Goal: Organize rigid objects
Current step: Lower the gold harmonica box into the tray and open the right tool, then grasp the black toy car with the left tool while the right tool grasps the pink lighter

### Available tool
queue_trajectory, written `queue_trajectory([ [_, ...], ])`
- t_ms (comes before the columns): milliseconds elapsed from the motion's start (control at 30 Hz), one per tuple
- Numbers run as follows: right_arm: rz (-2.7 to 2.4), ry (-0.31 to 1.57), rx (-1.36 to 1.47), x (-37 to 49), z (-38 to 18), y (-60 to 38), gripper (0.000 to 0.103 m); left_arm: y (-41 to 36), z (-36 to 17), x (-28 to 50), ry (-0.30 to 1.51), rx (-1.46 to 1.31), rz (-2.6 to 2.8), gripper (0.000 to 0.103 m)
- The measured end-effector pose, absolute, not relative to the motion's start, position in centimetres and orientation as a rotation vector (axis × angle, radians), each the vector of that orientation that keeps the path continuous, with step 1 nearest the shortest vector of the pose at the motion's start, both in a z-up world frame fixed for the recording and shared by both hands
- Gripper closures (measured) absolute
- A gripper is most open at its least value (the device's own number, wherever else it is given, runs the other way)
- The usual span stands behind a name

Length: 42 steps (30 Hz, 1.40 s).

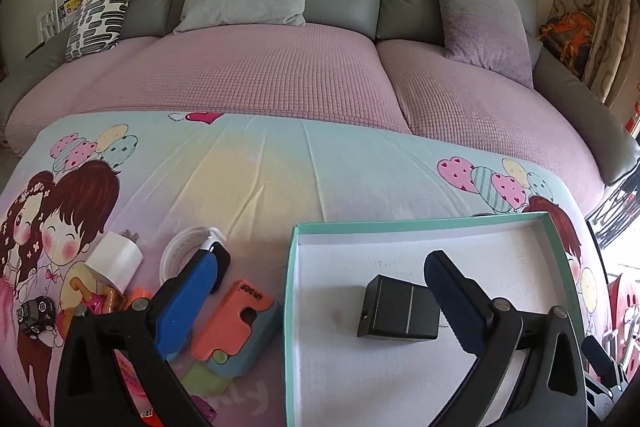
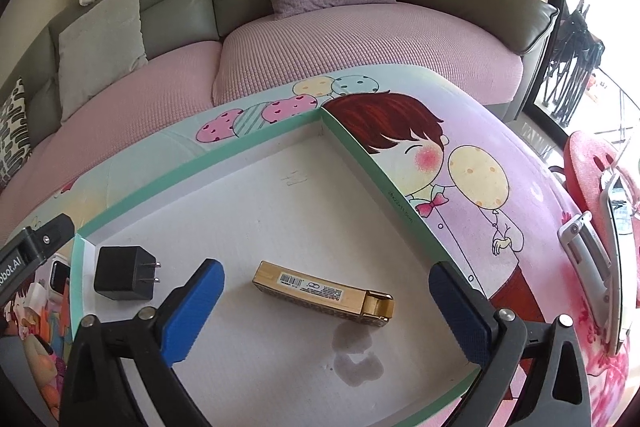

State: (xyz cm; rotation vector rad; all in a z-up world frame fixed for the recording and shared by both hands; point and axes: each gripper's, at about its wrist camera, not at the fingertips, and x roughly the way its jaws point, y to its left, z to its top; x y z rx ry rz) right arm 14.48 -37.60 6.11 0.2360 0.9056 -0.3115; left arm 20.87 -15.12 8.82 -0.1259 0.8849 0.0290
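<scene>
Teal-rimmed box [image 2: 256, 163] sits on the cartoon-print cloth [image 1: 248, 163], white floor exposed. Inside it, gold case [image 2: 322, 293] lies flat between the spread fingers of the right gripper [image 2: 326, 301], touching neither pad. Black plug adapter [image 1: 396, 309] rests at the box's left end, just beside the right-hand finger of the left gripper [image 1: 322, 291], whose fingers are also wide apart and hold nothing. Orange utility knife [image 1: 234, 319] and white charger [image 1: 116, 259] lie outside, left of the box.
</scene>
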Motion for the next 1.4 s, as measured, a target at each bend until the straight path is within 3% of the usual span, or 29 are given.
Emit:
queue_trajectory([
  [867,-0.040,0.727,0.218,12.7,11.7,-28.9,0.000,-1.5,13.2,9.7,0.738,-0.189,0.339,0.000],
  [1400,0.335,0.892,0.101,12.4,9.5,-17.1,0.000,7.3,11.0,6.1,0.856,-0.231,0.476,0.000],
])
